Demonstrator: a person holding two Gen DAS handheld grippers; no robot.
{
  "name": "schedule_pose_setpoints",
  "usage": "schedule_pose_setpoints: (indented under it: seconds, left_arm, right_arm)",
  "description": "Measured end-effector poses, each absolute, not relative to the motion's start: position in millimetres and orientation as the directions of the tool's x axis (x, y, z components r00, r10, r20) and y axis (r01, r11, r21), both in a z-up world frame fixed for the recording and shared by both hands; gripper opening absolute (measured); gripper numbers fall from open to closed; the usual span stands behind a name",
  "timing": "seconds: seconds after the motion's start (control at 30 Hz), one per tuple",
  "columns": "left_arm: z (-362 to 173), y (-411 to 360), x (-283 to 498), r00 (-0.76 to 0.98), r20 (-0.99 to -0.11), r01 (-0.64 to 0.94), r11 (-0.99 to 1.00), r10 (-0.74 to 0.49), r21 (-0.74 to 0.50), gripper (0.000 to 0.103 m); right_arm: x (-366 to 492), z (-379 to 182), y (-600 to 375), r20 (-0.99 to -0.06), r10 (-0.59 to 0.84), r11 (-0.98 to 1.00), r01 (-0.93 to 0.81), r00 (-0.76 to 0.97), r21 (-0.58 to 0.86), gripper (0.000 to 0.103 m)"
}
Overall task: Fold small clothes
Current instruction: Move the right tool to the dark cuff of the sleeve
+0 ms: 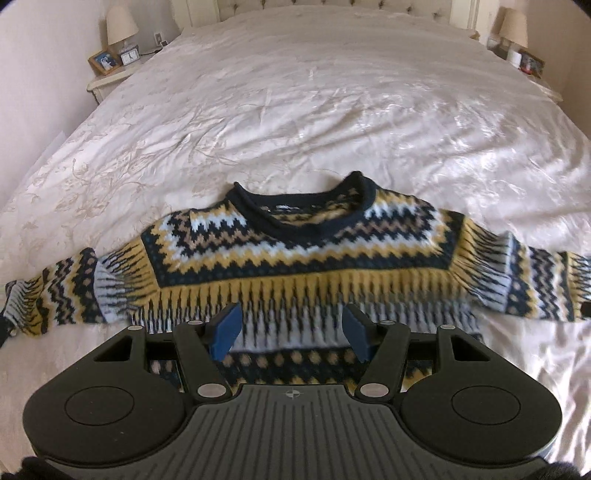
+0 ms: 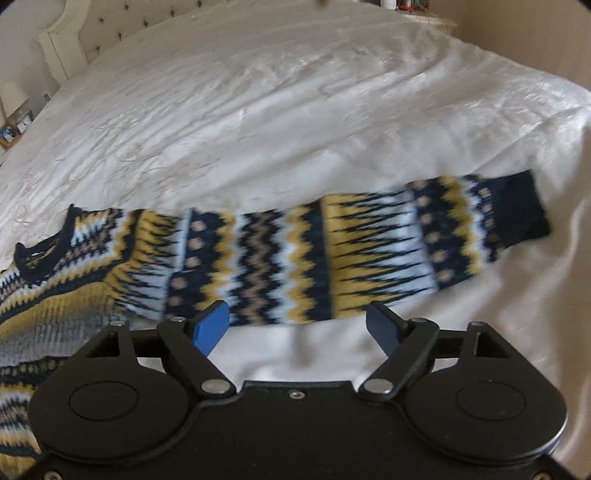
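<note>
Two grippers, both spread wide, nothing between the pads of either. Left gripper point(image 1: 291, 328) poised over the lower body of the sweater point(image 1: 295, 266), blue pads point(image 1: 226, 330) angled outward with patterned knit showing in the gap; contact with the fabric not clear from this view. Pointed straight up the garment toward the navy collar point(image 1: 306, 212), roughly centred on the chest. Right gripper point(image 2: 295, 328) likewise fully parted, empty, held just short of the near edge of the right sleeve point(image 2: 332, 254), with bare white cover visible between its pads point(image 2: 210, 328). Aimed across the sleeve at about mid-length, tilted a little so the sleeve runs upward to the right in the right wrist view.

Sweater laid flat, front up, on the white bedspread point(image 1: 295, 110), near the foot of the bed, neck toward the tufted headboard point(image 1: 332, 5). Both sleeves stretched straight out to the sides, unfolded; navy cuff point(image 2: 524, 210) at the far end of the right sleeve, close to the bed's side edge. Zigzag bands of yellow, navy, pale blue and tan throughout.

Beyond the bed, a nightstand with a lamp point(image 1: 121, 26), a framed photo point(image 1: 105, 61) and a small clock point(image 1: 129, 56) on one side; a second lamp point(image 1: 514, 27) on the other.
</note>
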State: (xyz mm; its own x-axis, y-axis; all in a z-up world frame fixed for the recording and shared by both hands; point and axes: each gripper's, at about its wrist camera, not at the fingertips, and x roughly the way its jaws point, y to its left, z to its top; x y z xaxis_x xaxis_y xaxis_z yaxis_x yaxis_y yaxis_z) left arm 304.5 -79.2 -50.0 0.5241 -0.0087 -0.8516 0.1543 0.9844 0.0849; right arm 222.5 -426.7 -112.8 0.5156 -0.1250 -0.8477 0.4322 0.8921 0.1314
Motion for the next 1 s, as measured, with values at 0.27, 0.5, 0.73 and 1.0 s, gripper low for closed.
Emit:
schedule_pose_setpoints:
  seconds: [0.27,0.5,0.73,1.0]
  left_arm:
    - [-41,-104,268,0.532,-0.847,0.129,0.987,0.011,0.094,0.059]
    - [-40,-122,245,0.53,-0.847,0.082,0.992,0.038,0.095,0.059]
    - [-36,-141,236,0.529,-0.846,0.067,0.991,0.066,0.12,0.059]
    - [-30,-165,238,0.533,-0.841,0.07,0.987,0.088,0.148,0.059]
  right_arm:
    - [205,-107,-486,-0.827,-0.138,0.905,0.409,0.545,0.119,0.091]
    - [201,-100,-542,-0.809,-0.178,0.906,0.414,0.561,0.088,0.093]
    - [206,-103,-593,-0.807,-0.216,0.895,0.442,0.549,0.061,0.094]
    - [210,-128,-637,-0.84,-0.137,0.886,0.445,0.524,0.133,0.094]
